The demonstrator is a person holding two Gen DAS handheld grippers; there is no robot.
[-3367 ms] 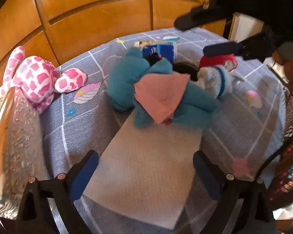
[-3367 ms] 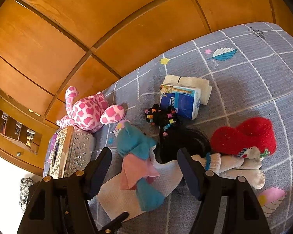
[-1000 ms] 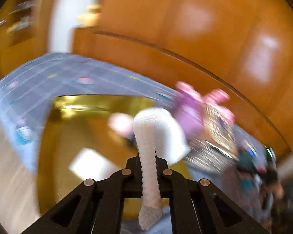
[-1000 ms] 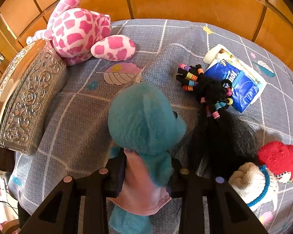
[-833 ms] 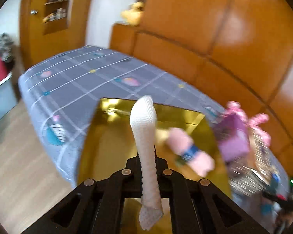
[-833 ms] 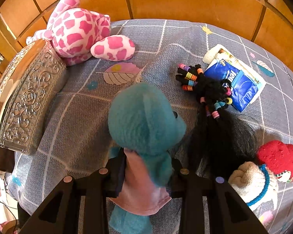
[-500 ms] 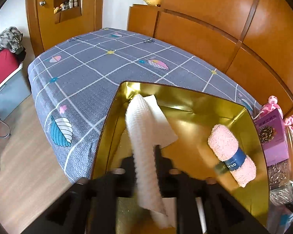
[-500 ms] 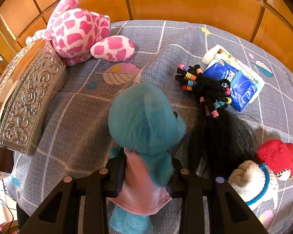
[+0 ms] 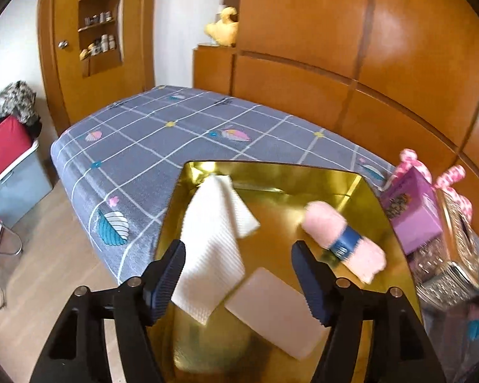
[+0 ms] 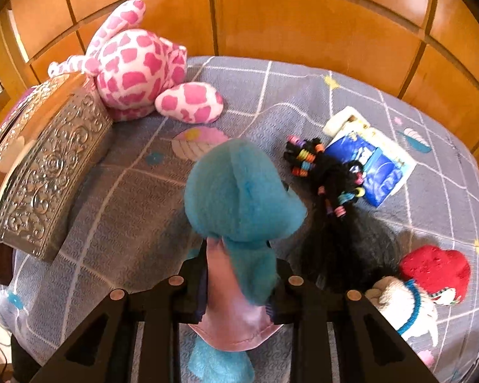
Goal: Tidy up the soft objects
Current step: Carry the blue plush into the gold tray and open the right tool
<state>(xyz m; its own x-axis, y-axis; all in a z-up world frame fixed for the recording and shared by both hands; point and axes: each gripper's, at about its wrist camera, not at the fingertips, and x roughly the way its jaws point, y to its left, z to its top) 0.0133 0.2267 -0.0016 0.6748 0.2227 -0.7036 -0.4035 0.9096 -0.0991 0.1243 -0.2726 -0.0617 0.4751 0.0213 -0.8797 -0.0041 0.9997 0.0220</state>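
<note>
- Hanging wide open over the gold box (image 9: 361,191), with nothing between the fingers: left gripper (image 9: 239,274).
- Lying loose in the box, draped on its left wall, just ahead of the left finger: white cloth (image 9: 212,245).
- Resting in the same box: a pink roll (image 9: 345,239) with a blue band to the right, and a pale flat pad (image 9: 277,312) low in the middle.
- Squeezing the blue toy (image 10: 242,201) tight round its middle: right gripper (image 10: 239,290).
- Standing up tall from the fingers, head on top, long way pointing away from the gripper, above the gray bed (image 10: 127,210).
- Probably going into the gold box next, off to the left past the silver box (image 10: 48,172); closer to the right gripper, which already has it.
- Seen only from the left view: the gold box and what sits inside.
- Seen only from the right view: the spotted pink toy (image 10: 137,63), black doll hair (image 10: 338,223), blue tissue pack (image 10: 373,169) and a doll with a red hat (image 10: 434,268), all waiting on the bed.
</note>
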